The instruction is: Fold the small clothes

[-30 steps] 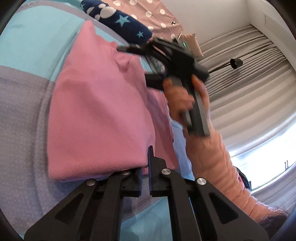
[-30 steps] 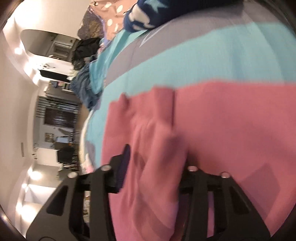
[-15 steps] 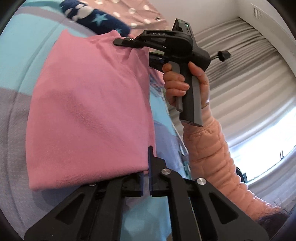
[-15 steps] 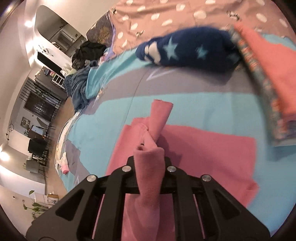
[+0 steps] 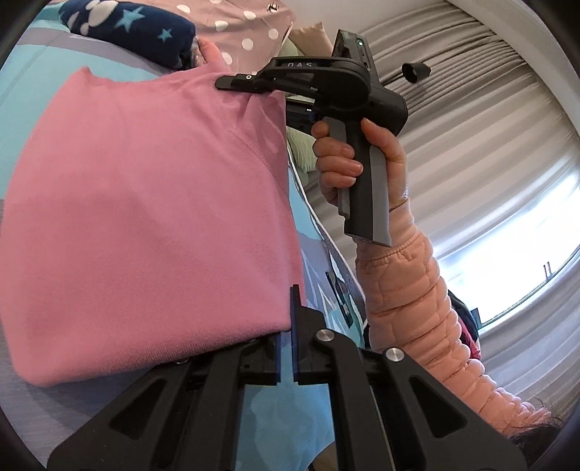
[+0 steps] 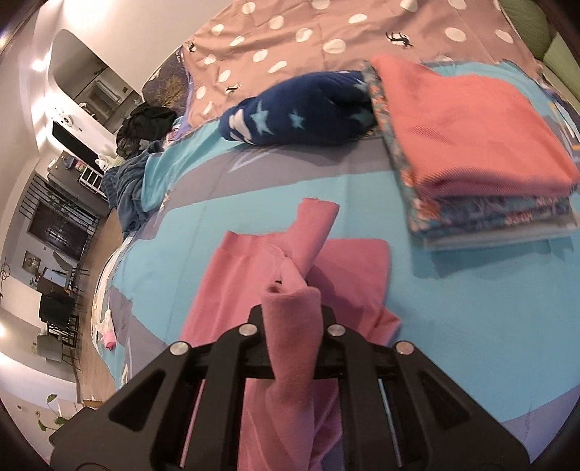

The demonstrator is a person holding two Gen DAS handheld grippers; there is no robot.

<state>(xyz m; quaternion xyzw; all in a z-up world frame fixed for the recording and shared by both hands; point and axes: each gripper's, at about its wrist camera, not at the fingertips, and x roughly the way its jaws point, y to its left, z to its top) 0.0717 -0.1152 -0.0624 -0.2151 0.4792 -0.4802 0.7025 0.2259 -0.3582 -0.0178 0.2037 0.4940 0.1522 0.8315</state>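
Note:
A pink garment (image 5: 145, 217) hangs stretched between both grippers above the bed. My left gripper (image 5: 286, 322) is shut on its lower corner at the bottom of the left wrist view. In that view the right gripper (image 5: 226, 82), held by a hand (image 5: 340, 163) in a peach sleeve, pinches the top corner. From the right wrist view, my right gripper (image 6: 291, 315) is shut on a bunched fold of the pink garment (image 6: 232, 290), and the rest drapes down onto the teal and grey bed cover (image 6: 453, 326).
A stack of folded clothes (image 6: 471, 145) with a coral piece on top lies to the right on the bed. A navy star-patterned blanket (image 6: 301, 112) sits behind, on a dotted sheet (image 6: 290, 32). Grey curtains (image 5: 489, 126) and a bright window are at the right.
The right gripper closed on the garment's far corner and rose with it. The cloth lifted off the bed and now hangs taut between both grippers. The folded stack came into view.

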